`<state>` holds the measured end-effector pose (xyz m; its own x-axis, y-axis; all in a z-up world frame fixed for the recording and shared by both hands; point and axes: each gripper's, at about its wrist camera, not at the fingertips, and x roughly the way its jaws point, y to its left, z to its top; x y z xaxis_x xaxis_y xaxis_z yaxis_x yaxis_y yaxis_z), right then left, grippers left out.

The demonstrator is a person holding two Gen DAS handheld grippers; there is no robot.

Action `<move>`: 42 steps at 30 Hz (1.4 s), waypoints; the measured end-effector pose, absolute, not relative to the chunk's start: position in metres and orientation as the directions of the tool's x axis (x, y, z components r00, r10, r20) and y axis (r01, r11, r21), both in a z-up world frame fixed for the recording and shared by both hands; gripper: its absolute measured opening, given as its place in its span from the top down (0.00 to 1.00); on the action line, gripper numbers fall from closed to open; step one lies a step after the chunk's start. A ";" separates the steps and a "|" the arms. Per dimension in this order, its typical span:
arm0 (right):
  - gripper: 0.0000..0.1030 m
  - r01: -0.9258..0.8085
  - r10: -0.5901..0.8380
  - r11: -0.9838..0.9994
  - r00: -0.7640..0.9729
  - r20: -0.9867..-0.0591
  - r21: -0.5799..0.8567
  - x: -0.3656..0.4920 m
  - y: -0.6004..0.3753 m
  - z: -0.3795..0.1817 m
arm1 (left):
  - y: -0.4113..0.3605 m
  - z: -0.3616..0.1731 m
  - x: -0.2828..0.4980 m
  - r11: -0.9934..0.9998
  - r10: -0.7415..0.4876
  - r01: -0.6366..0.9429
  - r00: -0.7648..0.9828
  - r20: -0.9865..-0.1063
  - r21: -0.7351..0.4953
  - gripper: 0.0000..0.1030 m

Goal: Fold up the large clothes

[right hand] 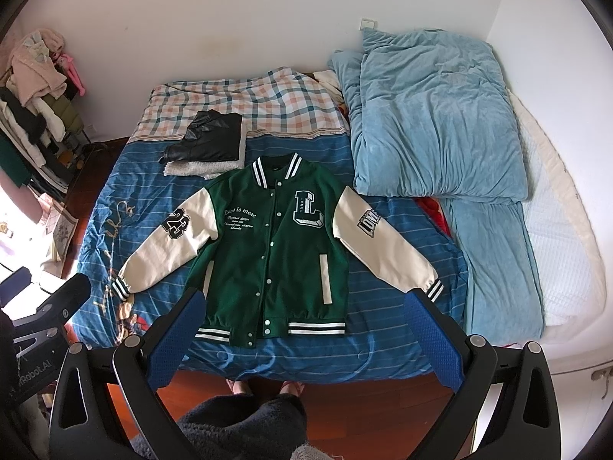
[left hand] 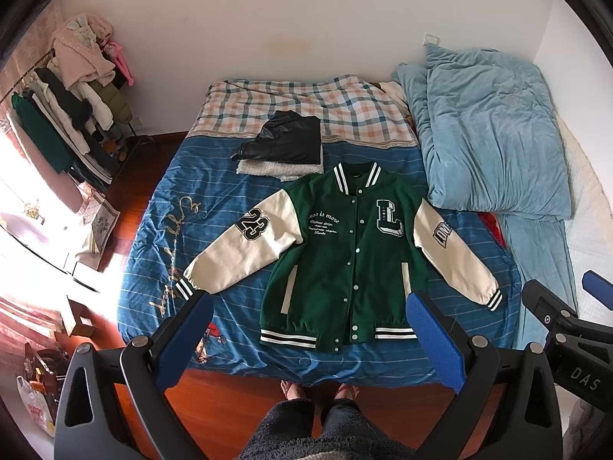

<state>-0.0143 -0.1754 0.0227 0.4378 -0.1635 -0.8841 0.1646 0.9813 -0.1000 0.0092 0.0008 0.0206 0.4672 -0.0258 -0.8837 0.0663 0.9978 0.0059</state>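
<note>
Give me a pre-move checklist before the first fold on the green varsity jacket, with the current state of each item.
1. Green varsity jacket lies flat, front up, snapped shut: ok.
2. Both cream sleeves spread out to the sides, not tucked under: ok.
3. Left gripper open, holding nothing: ok.
4. Right gripper open, holding nothing: ok.
5. Folded black jacket lies just beyond the collar; touching or apart: cannot tell.
6. Blue duvet near the sleeve with the lettered patch; enough room for folding: cannot tell.
</note>
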 end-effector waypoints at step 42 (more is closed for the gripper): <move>0.00 0.549 -0.043 0.810 0.404 -0.914 0.205 0.023 -0.297 -0.137 | -0.033 -0.085 0.098 0.991 0.070 0.062 0.497 -0.865 0.116 0.00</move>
